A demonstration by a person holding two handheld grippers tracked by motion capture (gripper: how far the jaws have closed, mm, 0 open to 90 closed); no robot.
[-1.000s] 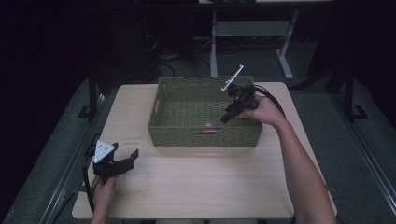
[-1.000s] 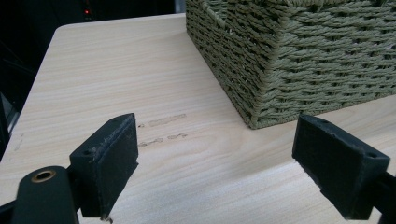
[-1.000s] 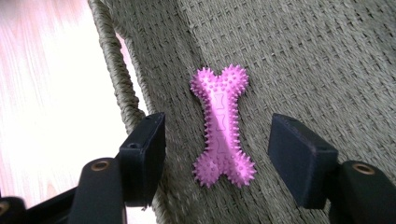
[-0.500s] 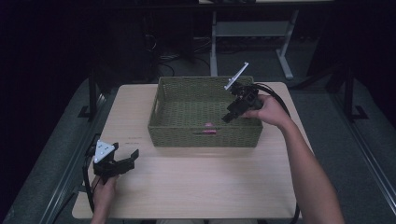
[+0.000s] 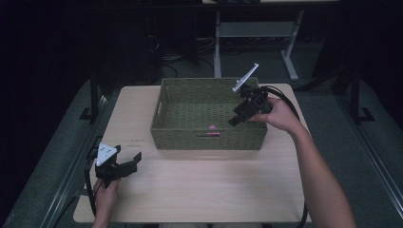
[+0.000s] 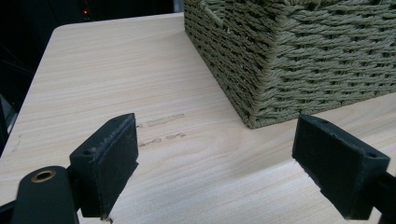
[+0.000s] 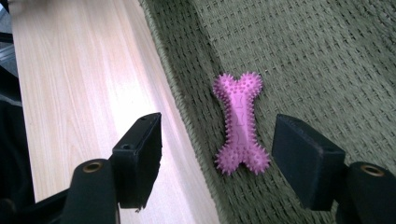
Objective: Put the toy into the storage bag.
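Observation:
A pink spiky bone toy point(image 5: 212, 128) point(image 7: 240, 123) lies flat on the floor of a green woven basket point(image 5: 190, 137), close to its front wall. My right gripper point(image 5: 236, 118) point(image 7: 218, 140) hangs over the basket's right half, tilted down toward the toy. Its jaws have just been opening; they stand apart above the toy and no pad touches it. My left gripper point(image 5: 133, 162) point(image 6: 219, 154) rests low over the table at the front left, open, nothing between its jaws. It faces the basket's near corner point(image 6: 303, 60).
The basket sits at the back middle of a light wooden table point(image 5: 204, 185) point(image 6: 116, 70). Bare tabletop lies between the left gripper and the basket. A person's forearm point(image 5: 318, 180) crosses the right side. Desk legs and cables stand on the dark floor behind.
The right gripper has lifted slightly over the basket's right side and its jaws stand wider. The left gripper has kept still.

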